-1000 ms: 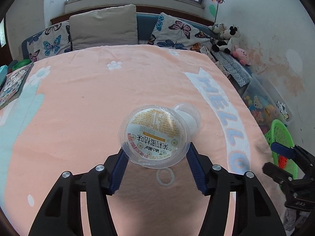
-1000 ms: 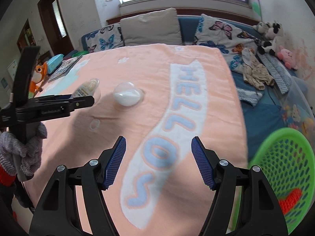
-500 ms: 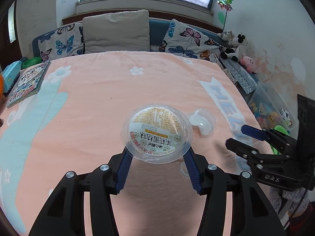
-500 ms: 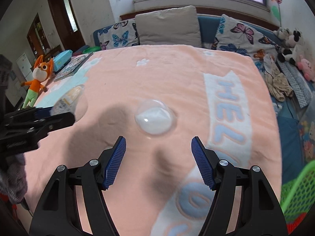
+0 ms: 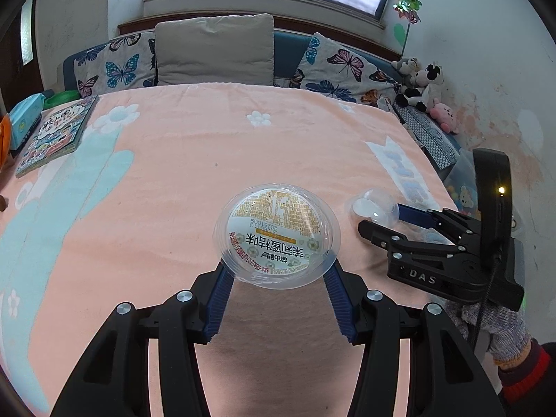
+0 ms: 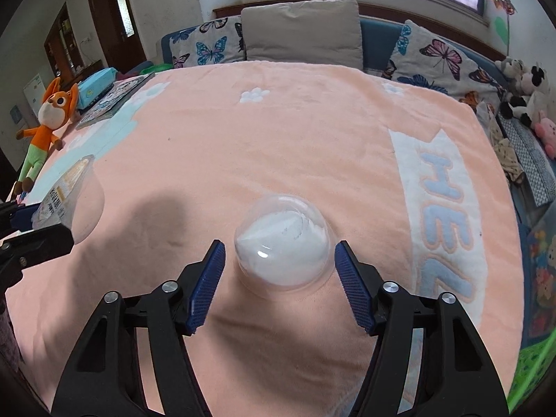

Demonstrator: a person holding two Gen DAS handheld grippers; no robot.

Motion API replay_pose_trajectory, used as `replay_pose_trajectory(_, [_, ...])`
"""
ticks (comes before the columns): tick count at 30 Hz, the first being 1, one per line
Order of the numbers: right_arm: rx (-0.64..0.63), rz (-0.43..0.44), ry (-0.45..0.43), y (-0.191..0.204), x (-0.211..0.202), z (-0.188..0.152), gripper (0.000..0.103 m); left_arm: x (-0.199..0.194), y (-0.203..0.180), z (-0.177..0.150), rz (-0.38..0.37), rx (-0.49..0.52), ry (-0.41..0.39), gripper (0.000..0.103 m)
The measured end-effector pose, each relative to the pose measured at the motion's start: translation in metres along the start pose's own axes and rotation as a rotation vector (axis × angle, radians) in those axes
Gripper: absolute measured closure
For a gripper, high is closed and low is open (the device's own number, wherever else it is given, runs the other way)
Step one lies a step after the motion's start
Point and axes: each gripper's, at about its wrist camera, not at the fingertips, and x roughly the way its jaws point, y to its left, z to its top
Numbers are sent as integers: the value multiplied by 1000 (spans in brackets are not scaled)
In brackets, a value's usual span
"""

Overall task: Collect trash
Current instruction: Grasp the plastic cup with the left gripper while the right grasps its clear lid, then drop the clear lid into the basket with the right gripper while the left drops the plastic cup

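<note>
Wide bare pink blanket (image 6: 278, 132) all around; bed edge to the right. Left gripper (image 5: 276, 264) clamps a clear labelled plastic cup (image 5: 276, 234). Right gripper (image 6: 278, 264) closing around a clear dome lid (image 6: 282, 243) on the blanket, pads not touching.

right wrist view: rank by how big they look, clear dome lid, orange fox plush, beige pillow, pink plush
1. beige pillow
2. clear dome lid, though it is nearest the camera, so its look is inflated
3. orange fox plush
4. pink plush, partly cut off at the edge
</note>
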Motion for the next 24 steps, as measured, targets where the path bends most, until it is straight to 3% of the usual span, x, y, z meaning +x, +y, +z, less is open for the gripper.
replay_pose_trajectory(9, [2, 0, -22, -1, -14, -5, 45, 2, 1, -3, -3, -10, 7, 53])
replay_pose_trajectory(24, [60, -46, -93, -19, -109, -61, 45, -20, -43, -18, -69, 37, -7, 53])
